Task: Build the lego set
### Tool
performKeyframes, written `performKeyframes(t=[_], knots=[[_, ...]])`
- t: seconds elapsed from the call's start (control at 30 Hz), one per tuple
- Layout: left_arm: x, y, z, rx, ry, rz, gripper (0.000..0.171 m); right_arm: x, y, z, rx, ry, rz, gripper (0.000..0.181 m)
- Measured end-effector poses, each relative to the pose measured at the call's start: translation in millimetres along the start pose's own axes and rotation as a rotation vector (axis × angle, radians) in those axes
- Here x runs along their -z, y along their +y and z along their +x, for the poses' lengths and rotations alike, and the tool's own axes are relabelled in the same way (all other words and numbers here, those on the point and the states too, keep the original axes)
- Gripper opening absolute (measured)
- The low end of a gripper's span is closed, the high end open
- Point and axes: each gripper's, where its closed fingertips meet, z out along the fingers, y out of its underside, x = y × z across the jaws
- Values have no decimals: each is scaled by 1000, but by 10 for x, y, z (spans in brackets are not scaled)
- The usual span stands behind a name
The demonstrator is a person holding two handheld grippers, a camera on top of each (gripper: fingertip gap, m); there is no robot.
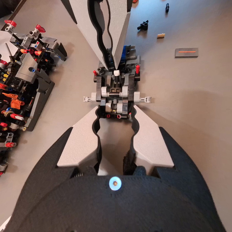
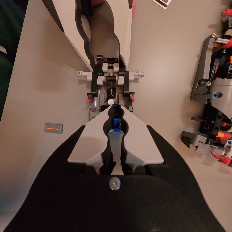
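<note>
We have a small grey and black lego model made of many little plastic beams and pins (image 1: 116, 95). It sits flat on the pale tan table (image 1: 182, 113), right between our two tools.

Our left gripper (image 1: 116, 113) is open about as wide as the model. Its two white fingers (image 1: 87, 120) sit on each side of the near end of the model, by the two red pin holes. They look like they are touching or almost touching the sides, but we cannot tell if they are squeezing yet.

Our right gripper (image 2: 116, 108) comes from the other end. Its fingers are nearly closed and pinch a small black piece at the tips, right over the far end of the model. A blue piece (image 2: 116, 124) shows in the gap behind it.

The model looks light and hard. It does not bend, but it can snap apart if we push too hard. The thin light grey arms with little clips (image 1: 146, 99) sticking out on each side look easy to break off, so we should not grab there. The thick dark side beams look like the best place to hold.

A big, busy lego build with red and orange bits (image 1: 25, 75) waits to the side. A flat grey tile with an orange line (image 1: 186, 52) lies loose on the table too.
</note>
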Motion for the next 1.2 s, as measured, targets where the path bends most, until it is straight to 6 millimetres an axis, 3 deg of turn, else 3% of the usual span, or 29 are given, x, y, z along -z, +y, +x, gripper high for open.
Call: performKeyframes(t=[0.23, 0.37, 0.47, 1.2], knots=[[9, 12, -38, 7, -17, -4, 48, 43, 12, 37, -64, 51, 4, 13], [63, 43, -74, 14, -28, -8, 51, 98, 24, 35, -85, 70, 29, 8], [94, 55, -104, 12, -19, -16, 53, 73, -26, 24, -66, 87, 35, 0], [20, 55, -3, 31, 106, -11, 48, -25, -45, 28, -23, 99, -50, 0]])
